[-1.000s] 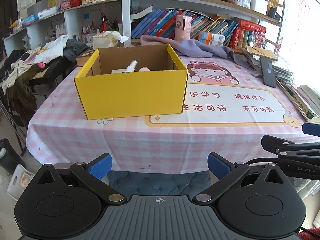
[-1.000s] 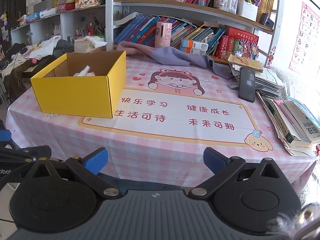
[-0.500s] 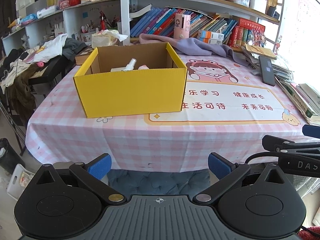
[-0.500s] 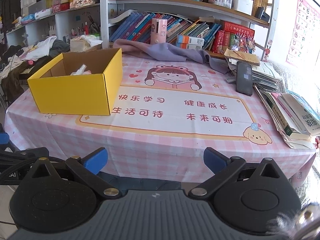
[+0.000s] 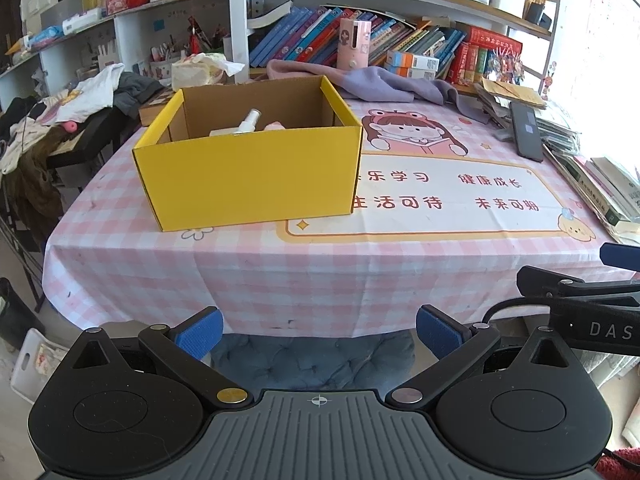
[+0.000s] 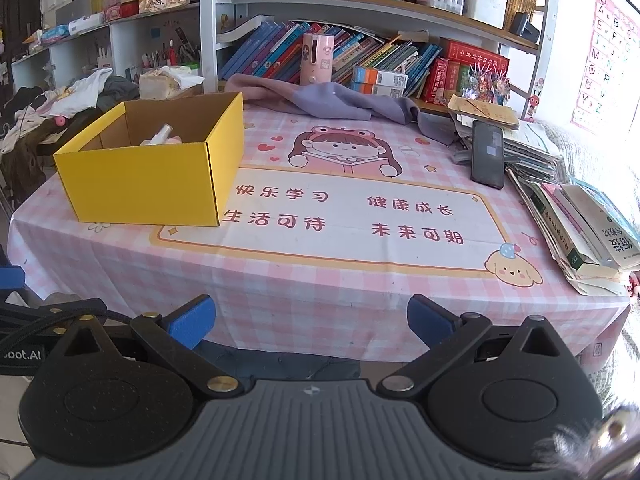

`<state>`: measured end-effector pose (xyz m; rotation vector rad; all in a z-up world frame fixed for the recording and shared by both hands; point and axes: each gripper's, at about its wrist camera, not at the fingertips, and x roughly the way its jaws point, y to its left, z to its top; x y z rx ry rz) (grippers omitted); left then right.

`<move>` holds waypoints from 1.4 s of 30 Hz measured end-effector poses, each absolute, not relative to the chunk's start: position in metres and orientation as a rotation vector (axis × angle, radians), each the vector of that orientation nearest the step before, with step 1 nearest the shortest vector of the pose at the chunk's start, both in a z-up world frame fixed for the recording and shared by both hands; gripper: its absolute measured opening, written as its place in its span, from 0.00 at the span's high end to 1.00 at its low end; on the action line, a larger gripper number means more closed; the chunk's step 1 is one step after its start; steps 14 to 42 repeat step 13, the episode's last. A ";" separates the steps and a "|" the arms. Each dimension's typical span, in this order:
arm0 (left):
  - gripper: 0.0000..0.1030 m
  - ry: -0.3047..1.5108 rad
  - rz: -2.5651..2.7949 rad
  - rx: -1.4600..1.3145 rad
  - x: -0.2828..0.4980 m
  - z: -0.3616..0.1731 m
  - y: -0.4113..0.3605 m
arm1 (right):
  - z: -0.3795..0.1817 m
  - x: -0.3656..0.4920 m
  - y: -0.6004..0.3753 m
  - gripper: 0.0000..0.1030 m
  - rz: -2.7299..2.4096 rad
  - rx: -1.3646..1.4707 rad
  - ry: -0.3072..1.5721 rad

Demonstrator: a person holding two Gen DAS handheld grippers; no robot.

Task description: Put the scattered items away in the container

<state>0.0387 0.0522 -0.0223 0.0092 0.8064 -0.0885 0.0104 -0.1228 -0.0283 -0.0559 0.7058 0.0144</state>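
An open yellow cardboard box [image 5: 248,176] stands on the left part of the pink checked table [image 5: 280,264]; it also shows in the right wrist view [image 6: 140,184]. Inside it lie a white spray bottle [image 5: 250,119] and a pink item [image 5: 274,126], mostly hidden by the front wall. My left gripper [image 5: 318,330] is open and empty, held off the table's near edge. My right gripper [image 6: 310,320] is open and empty too, also short of the near edge. The right gripper's arm shows at the right of the left wrist view [image 5: 576,300].
A lilac cloth [image 6: 332,100] lies at the table's back. A black phone [image 6: 487,154] rests on paper stacks, with books [image 6: 584,232] along the right edge. Bookshelves [image 6: 360,52] stand behind. A blue cushioned chair [image 5: 312,356] is below the near edge.
Both grippers have drawn back and dropped slightly from the table; the box and table look a little farther and higher. Both stay open and empty.
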 end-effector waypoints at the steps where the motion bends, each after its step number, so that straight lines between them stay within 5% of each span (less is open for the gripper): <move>1: 0.00 0.807 -0.091 0.011 0.039 -0.022 0.052 | -0.029 0.011 -0.122 0.00 0.016 -0.057 0.707; 42: 0.00 0.801 -0.105 0.001 0.041 -0.024 0.050 | -0.030 0.016 -0.120 0.00 0.023 -0.063 0.723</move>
